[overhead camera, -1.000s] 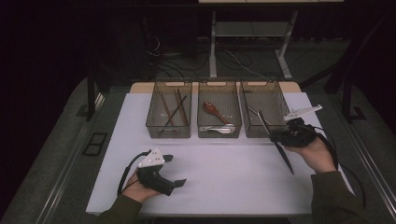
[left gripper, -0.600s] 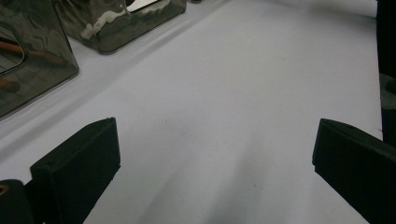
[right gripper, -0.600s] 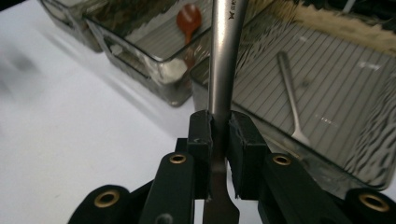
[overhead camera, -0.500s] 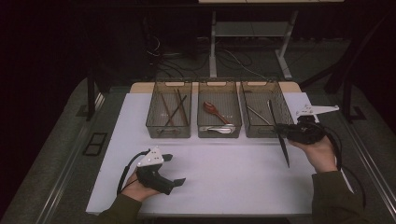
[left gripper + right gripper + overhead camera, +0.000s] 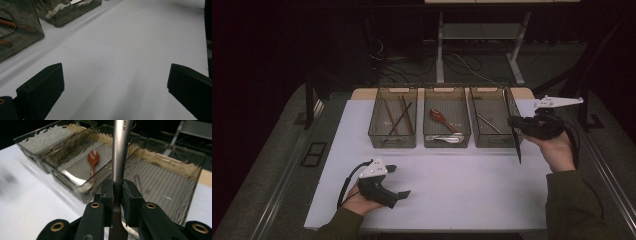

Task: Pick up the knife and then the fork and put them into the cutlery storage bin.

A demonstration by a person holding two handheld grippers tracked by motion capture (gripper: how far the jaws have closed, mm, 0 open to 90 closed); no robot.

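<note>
Over the front right corner of the right bin [image 5: 492,142] my right gripper [image 5: 513,121] is shut on a long metal knife [image 5: 517,145], which hangs steeply down with its tip just above the table. In the right gripper view the knife's silver handle [image 5: 120,147] rises from between the closed jaws of that gripper [image 5: 117,192]. My left gripper [image 5: 398,181] rests on the white table [image 5: 472,185] at the front left, open with nothing between its fingers. Its two black jaws stand wide apart over bare tabletop in the left gripper view [image 5: 115,85].
Three clear bins stand in a row at the back of the table. The left bin [image 5: 392,140] holds dark chopsticks [image 5: 396,116]. The middle bin [image 5: 447,142] holds a red spoon [image 5: 439,117] and a silver spoon [image 5: 447,138]. A metal utensil [image 5: 488,122] lies in the right bin.
My right gripper has lifted and moved back and to the right with the knife, which now hangs more upright beside the right bin. The left gripper has not moved.
</note>
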